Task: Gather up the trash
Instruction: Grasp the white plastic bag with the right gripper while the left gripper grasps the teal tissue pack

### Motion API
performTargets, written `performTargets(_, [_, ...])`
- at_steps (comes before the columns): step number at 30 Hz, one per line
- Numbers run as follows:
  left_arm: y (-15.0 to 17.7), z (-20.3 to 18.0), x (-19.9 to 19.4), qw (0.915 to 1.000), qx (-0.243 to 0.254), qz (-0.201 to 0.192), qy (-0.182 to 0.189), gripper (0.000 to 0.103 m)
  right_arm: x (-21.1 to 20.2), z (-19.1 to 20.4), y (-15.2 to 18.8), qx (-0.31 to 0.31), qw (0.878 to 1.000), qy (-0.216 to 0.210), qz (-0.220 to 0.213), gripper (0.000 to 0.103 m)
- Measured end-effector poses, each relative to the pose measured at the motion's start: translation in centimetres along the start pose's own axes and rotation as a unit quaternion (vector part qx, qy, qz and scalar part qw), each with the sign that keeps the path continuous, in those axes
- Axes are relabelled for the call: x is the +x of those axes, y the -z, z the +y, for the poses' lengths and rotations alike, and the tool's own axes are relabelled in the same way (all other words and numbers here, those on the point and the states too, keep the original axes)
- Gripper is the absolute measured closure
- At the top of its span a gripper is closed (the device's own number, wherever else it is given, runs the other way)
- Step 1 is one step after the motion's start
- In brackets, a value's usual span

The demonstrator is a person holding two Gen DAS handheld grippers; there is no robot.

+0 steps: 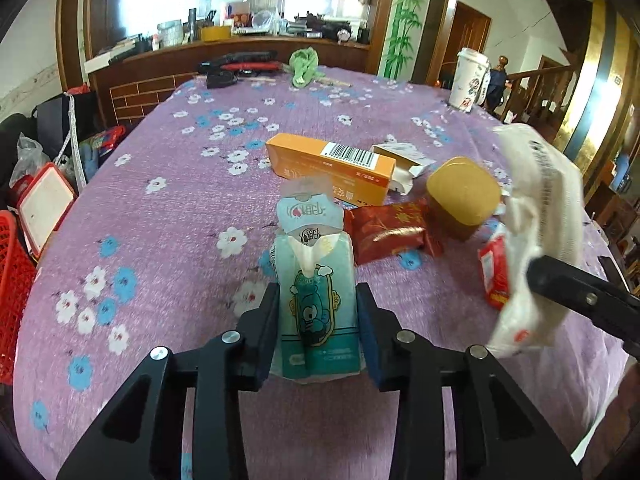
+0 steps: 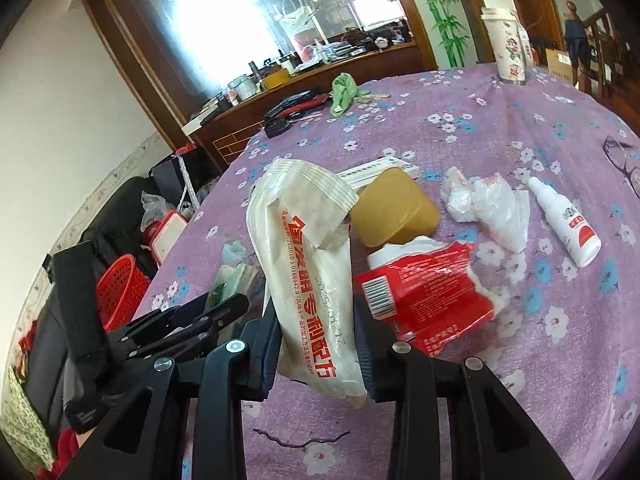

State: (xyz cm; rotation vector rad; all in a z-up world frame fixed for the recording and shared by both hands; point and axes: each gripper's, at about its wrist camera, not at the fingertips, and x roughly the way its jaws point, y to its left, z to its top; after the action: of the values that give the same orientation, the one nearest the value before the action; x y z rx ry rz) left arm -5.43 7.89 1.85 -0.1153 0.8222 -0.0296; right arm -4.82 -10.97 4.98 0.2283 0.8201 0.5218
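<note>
A teal and white tissue pack (image 1: 314, 264) with a cartoon bear lies on the purple flowered tablecloth (image 1: 180, 208). My left gripper (image 1: 318, 300) is shut on the pack, a pad pressed against each side. My right gripper (image 2: 316, 320) is shut on a long white wrapper (image 2: 308, 248) with red characters, which hangs lifted above the table. In the left wrist view the same wrapper (image 1: 540, 200) shows at the right. In the right wrist view the left gripper (image 2: 216, 312) sits low at the left, over the tissue pack (image 2: 236, 276).
Loose items lie ahead: an orange box (image 1: 332, 164), a red packet (image 1: 392, 232), a gold-lidded tub (image 2: 392, 208), a torn red wrapper (image 2: 428, 296), crumpled plastic (image 2: 492, 204) and a white spray bottle (image 2: 564, 220). A paper cup (image 2: 506, 44) stands far right. A red basket (image 2: 120, 284) sits beyond the left table edge.
</note>
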Motion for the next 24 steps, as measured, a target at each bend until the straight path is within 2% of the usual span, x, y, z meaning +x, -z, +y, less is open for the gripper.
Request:
performTargets(8, [1.2,0.1,-2.2,0.9994,0.009,-0.031,-0.01,0.068,0.2,1.4,0.5,-0.019,1.0,0.011,0.002,0.067])
performTargets(24, [1.6,0.1,-3.7,0.9987,0.014,-0.045,-0.019,0.067,-0.1,2.3,0.8,-0.029,0.999,0.013,0.006,0.067])
